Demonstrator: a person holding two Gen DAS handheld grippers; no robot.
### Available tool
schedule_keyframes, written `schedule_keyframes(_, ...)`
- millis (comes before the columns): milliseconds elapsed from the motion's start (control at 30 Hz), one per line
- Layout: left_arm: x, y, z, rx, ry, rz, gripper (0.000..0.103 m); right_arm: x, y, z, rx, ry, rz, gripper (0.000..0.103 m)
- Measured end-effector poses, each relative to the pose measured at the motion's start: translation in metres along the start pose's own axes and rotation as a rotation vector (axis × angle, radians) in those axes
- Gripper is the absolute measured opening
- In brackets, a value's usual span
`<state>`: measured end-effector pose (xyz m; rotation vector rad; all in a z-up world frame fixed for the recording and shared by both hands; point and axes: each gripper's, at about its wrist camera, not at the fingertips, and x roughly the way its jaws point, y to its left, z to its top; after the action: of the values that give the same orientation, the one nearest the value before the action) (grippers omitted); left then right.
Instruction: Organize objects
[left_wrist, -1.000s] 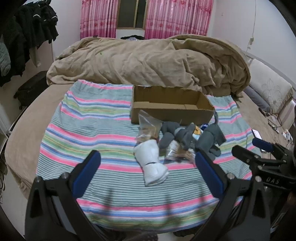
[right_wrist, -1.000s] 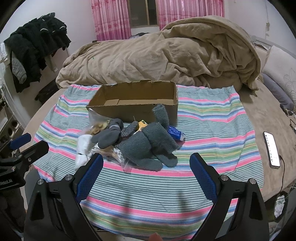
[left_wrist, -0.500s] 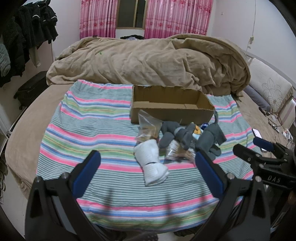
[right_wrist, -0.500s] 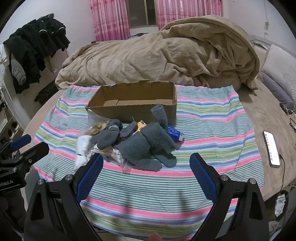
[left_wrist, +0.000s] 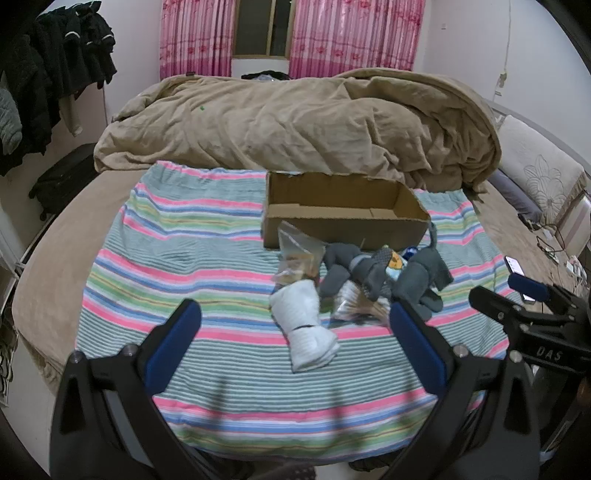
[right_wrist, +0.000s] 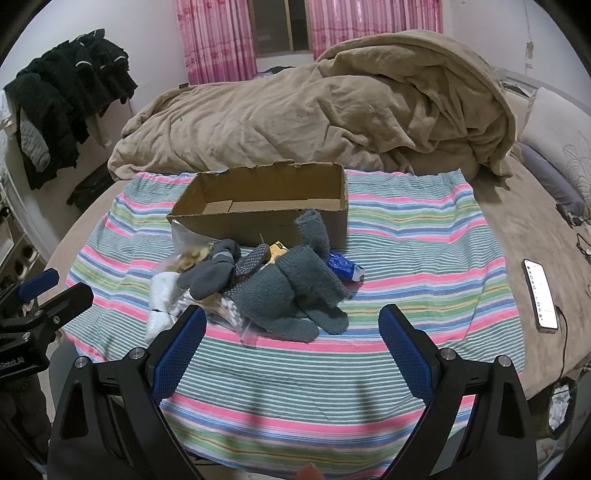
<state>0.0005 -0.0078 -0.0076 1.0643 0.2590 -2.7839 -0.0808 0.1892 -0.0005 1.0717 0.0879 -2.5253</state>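
An open cardboard box (left_wrist: 343, 225) (right_wrist: 258, 221) stands on a striped cloth (left_wrist: 184, 266) (right_wrist: 424, 251) on the bed. In front of it lies a pile: a rolled white sock (left_wrist: 304, 325) (right_wrist: 160, 295), grey socks (left_wrist: 421, 280) (right_wrist: 291, 291), clear plastic bags with snacks (left_wrist: 295, 254) (right_wrist: 188, 254) and a blue tube (right_wrist: 343, 267). My left gripper (left_wrist: 291, 343) is open and empty, just short of the white sock. My right gripper (right_wrist: 291, 343) is open and empty, just short of the grey socks.
A rumpled tan duvet (left_wrist: 295, 125) (right_wrist: 314, 122) lies behind the box. A phone (right_wrist: 541, 291) (left_wrist: 515, 266) lies on the bed at the right. Dark clothes (right_wrist: 70, 99) hang at the left. A pillow (left_wrist: 535, 170) lies at the far right.
Both grippers have edged slightly forward toward the pile. Nothing was taken hold of or moved.
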Motion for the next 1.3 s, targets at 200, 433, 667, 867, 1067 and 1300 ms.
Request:
schedule_keyframes(200,0.000,0.000,0.000,0.000,0.001,0.000,0.102,0.000,-0.001,0.000,-0.001,0.000,0.000,0.096)
schedule_keyframes(433,0.001,-0.001,0.001,-0.018,0.000,0.016,0.102,0.000,-0.001,0.000,0.000,0.001,0.001,0.096)
schedule_keyframes(667,0.003,-0.003,0.002,-0.014,0.003,0.016,0.102,0.000,0.000,0.001,0.001,0.001,0.000,0.096)
schedule_keyframes(867,0.006,-0.002,0.003,-0.027,0.006,0.010,0.102,0.001,0.000,0.002,0.000,0.003,0.000,0.096)
schedule_keyframes(1067,0.021,-0.002,0.001,-0.024,0.035,0.013,0.102,0.006,0.000,0.002,-0.005,0.007,-0.007,0.096)
schedule_keyframes(1300,0.052,-0.001,-0.002,-0.027,0.079,0.004,0.102,0.038,-0.008,0.001,0.001,0.045,-0.008,0.096)
